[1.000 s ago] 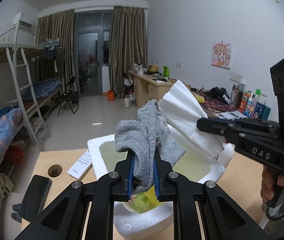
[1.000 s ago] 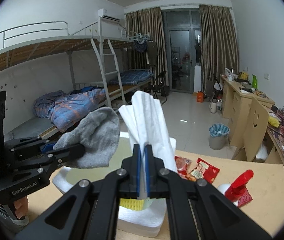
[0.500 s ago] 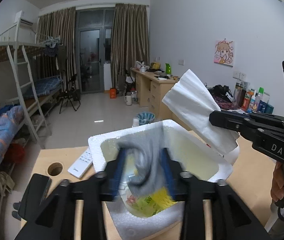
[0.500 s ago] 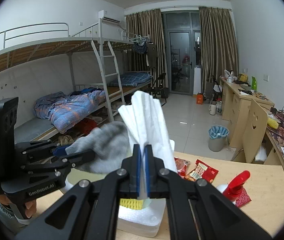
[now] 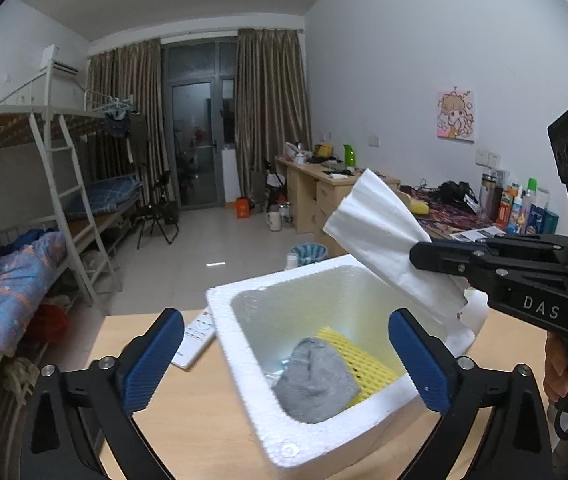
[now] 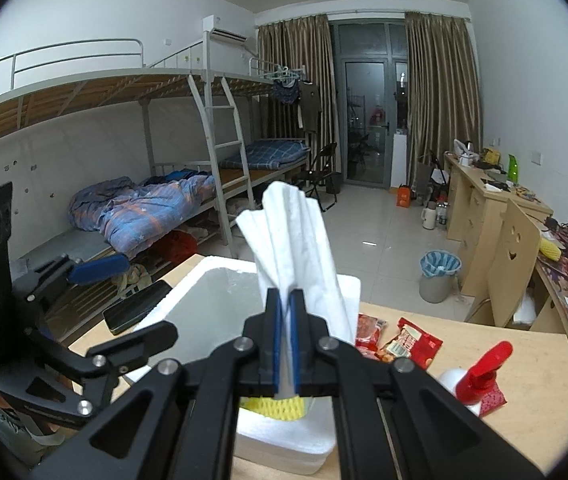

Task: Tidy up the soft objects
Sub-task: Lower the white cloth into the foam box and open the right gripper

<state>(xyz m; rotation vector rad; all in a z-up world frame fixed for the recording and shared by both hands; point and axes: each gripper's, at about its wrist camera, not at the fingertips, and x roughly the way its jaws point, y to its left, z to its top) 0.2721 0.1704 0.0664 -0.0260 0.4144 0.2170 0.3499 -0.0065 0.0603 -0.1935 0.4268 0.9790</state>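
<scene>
A grey sock point(image 5: 316, 384) lies crumpled in the white foam box point(image 5: 219, 312), on top of a yellow foam net point(image 5: 360, 356). My left gripper point(image 5: 286, 320) hovers over the box's near side; its jaws are opening wide and nothing is between the blue pads point(image 5: 151, 364). My right gripper point(image 6: 284, 320) is shut on a folded white tissue point(image 6: 296, 240) that stands up above the box point(image 6: 219, 268). In the left wrist view that tissue point(image 5: 388, 240) sticks out over the box's right rim. The left gripper point(image 6: 131, 304) shows at the left of the right wrist view.
The box stands on a wooden table point(image 5: 187, 420). A white remote point(image 5: 195, 336) and a dark phone point(image 6: 135, 308) lie to its left. Red snack packets point(image 6: 408, 340) and a red-topped spray bottle point(image 6: 480, 376) are to its right. Beyond the table are the floor, a bunk bed and desks.
My left gripper opened and let go of the grey sock, which dropped into the foam box. The right gripper stayed still with the tissue.
</scene>
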